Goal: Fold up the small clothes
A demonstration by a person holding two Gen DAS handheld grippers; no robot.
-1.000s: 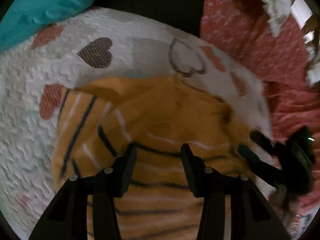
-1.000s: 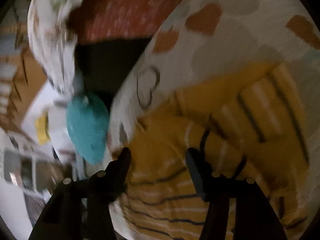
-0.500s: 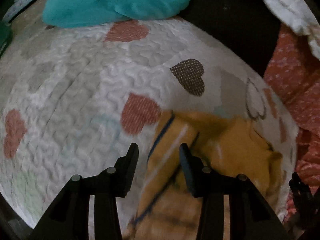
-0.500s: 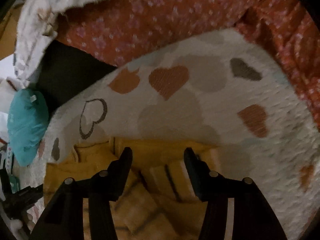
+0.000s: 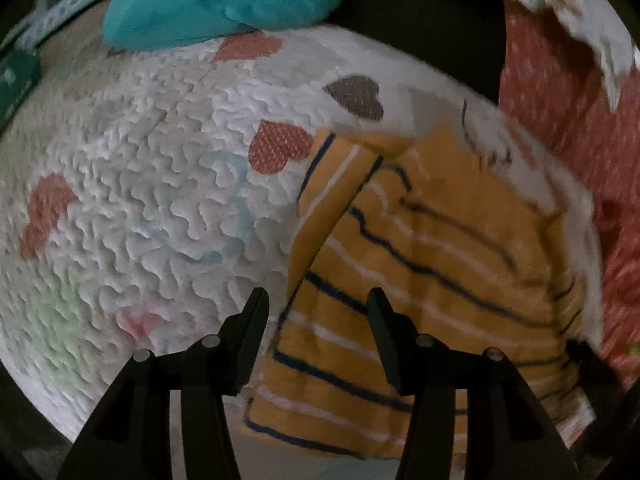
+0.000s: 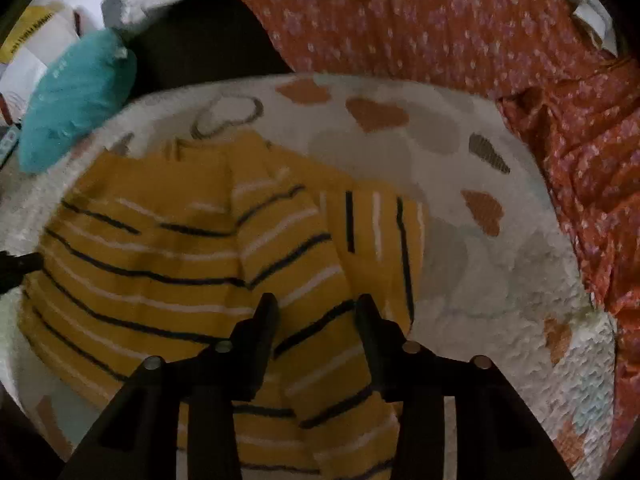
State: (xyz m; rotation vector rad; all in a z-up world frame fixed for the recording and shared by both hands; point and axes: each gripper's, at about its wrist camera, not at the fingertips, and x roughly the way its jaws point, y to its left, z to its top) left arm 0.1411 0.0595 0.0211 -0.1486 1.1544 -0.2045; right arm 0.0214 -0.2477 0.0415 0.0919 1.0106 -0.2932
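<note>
We see a yellow striped shirt [image 5: 432, 264] lying on a white quilt [image 5: 132, 200] printed with hearts, filling the lower right of the left wrist frame and the lower left of the right wrist frame. Our left gripper [image 5: 316, 304] hangs released above the shirt's left edge, fingers apart with nothing between them. Our right gripper [image 6: 316, 308] is likewise spread, over a folded-in sleeve; whether its tips touch the cloth we cannot tell. The shirt's lower hem is hidden behind the gripper bodies in both views, and its far edge is blurred in the left wrist view. A teal garment [image 5: 224, 0] sits at the quilt's upper edge, partly cut off by the frame. An orange floral fabric [image 6: 480, 28] fills the upper right of the right wrist frame. The room is dim, so fine details stay hard to read.
</note>
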